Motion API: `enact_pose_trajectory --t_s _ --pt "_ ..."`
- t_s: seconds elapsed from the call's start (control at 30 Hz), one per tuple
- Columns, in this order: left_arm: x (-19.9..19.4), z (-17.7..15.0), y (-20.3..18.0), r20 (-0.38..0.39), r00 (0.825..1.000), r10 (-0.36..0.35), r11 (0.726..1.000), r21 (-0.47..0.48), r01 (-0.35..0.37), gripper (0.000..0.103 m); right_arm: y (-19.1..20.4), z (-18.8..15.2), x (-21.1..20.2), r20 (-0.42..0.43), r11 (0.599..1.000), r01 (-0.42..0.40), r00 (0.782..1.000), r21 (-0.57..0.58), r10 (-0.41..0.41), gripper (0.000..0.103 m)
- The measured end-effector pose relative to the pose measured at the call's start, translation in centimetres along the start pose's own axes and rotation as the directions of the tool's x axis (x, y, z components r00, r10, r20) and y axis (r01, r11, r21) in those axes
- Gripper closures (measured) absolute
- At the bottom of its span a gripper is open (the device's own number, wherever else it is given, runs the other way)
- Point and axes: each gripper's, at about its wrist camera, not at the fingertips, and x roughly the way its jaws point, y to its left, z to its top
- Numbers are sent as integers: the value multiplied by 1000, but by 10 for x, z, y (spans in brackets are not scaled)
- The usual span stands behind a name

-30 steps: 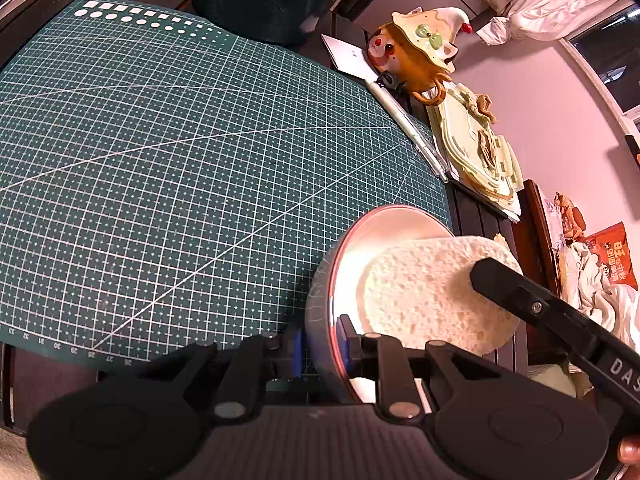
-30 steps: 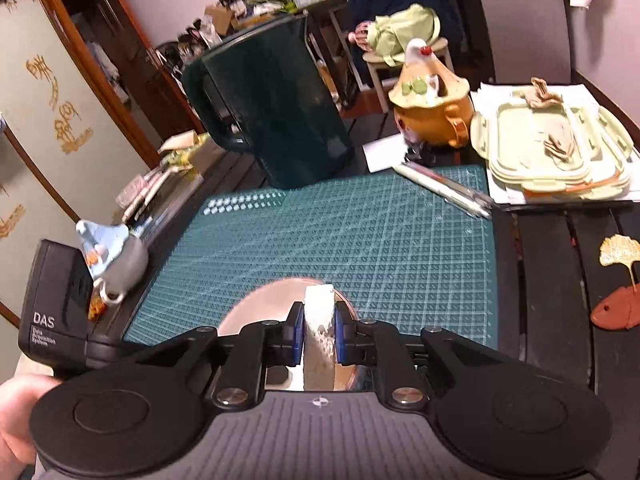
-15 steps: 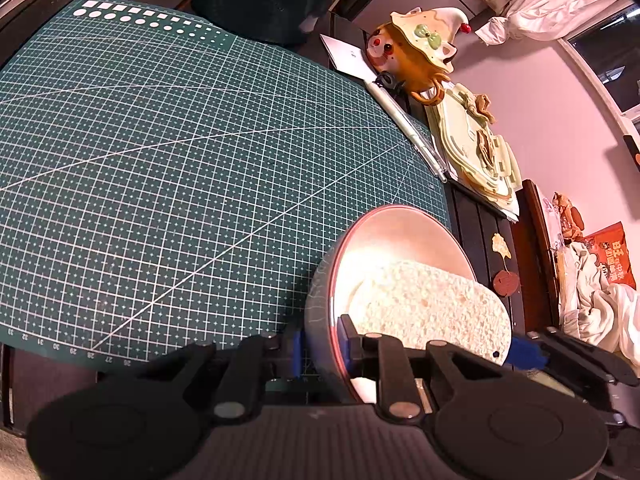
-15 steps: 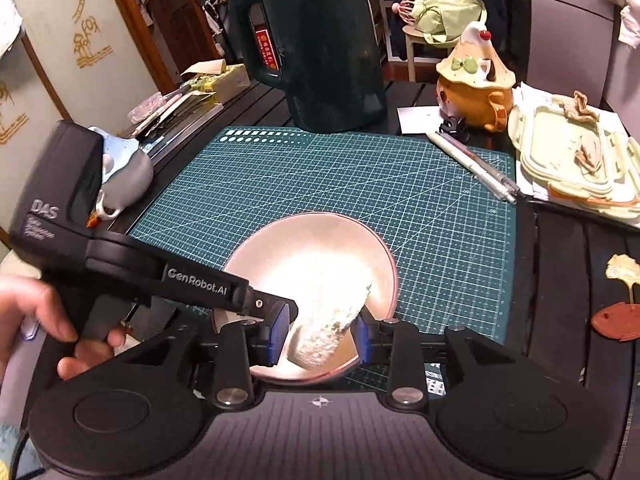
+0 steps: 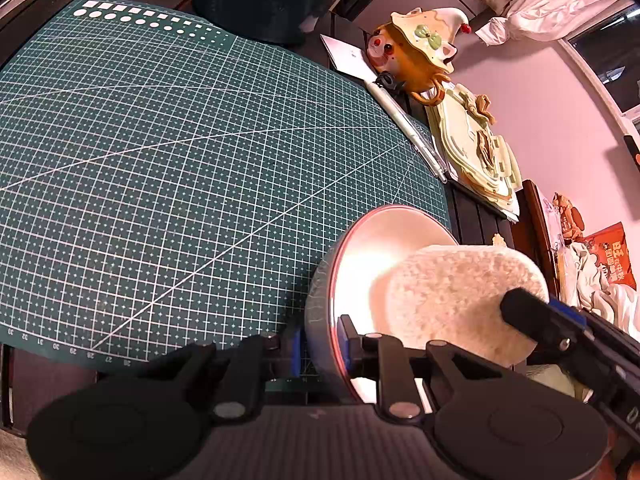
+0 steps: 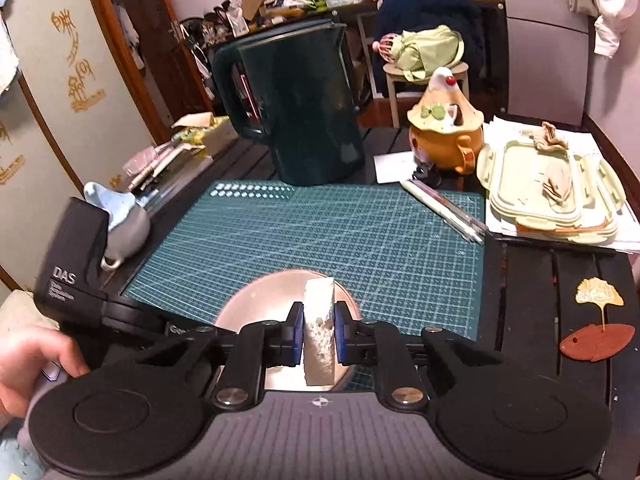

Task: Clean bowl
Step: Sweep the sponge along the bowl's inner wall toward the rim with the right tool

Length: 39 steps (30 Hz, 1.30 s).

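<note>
left gripper [image 5: 322, 350] clamps bowl [image 5: 384, 248] rim

Your left gripper [image 5: 320, 350] is angled steeply down, jaws clamped on the rim of the bowl [image 5: 384, 240], one pad outside the wall, one inside. Your right gripper [image 6: 318, 338] points down more shallowly; its jaws have just been closing and are now pinched on the sponge [image 6: 319, 336], which stands on edge between the blue pads [image 6: 297, 334]. Your left hand [image 6: 28, 368] shows at the lower left of the right wrist view, wrapped around the left gripper's handle.
</note>
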Motion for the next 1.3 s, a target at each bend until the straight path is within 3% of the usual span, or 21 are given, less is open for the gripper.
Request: enact_pose_trajectory --t_s 0.07,0.13,0.33,0.43,0.53,0.7,0.83,0.9,1.03,1.17,1.3 --pt "-2 -1 -1 1 1000 2 1000 2 -2 87 3 -2 6 -12 999 -41 999 9 41 89" --pt "-1 -1 -2 2 1000 2 1000 3 -2 83 5 -4 13 -31 996 -81 996 29 81 89" --pt "1 -3 -5 4 1000 2 1000 3 -2 83 9 -9 26 -47 999 -37 998 33 38 90" --pt "2 -4 -6 3 1000 1 1000 3 -1 83 18 -10 24 -13 996 72 997 -50 -73 91" --pt "2 -3 -5 3 1000 -2 1000 1 2 83 33 -11 19 50 954 228 974 -195 -223 92" --pt "-2 -1 -2 2 1000 -5 1000 -5 5 83 40 -2 -10 148 934 270 960 -235 -240 92" --pt "-4 -2 -2 3 1000 -1 1000 -2 1 83 23 7 -24 138 980 152 981 -129 -134 91" --pt "-4 -2 -2 4 1000 -1 1000 -3 1 83 9 8 -14 85 999 27 996 -22 -25 91" --pt "-5 -2 -3 3 1000 6 1000 1 -6 87 8 0 12 -12 1000 -14 1000 19 14 91" --pt "-5 -2 -5 2 1000 2 1000 -2 -2 84 27 -8 27 -36 989 104 993 -109 -109 92" --pt "-4 0 -6 2 1000 1 1000 -3 -1 84 48 -13 25 26 935 245 969 -256 -246 92"
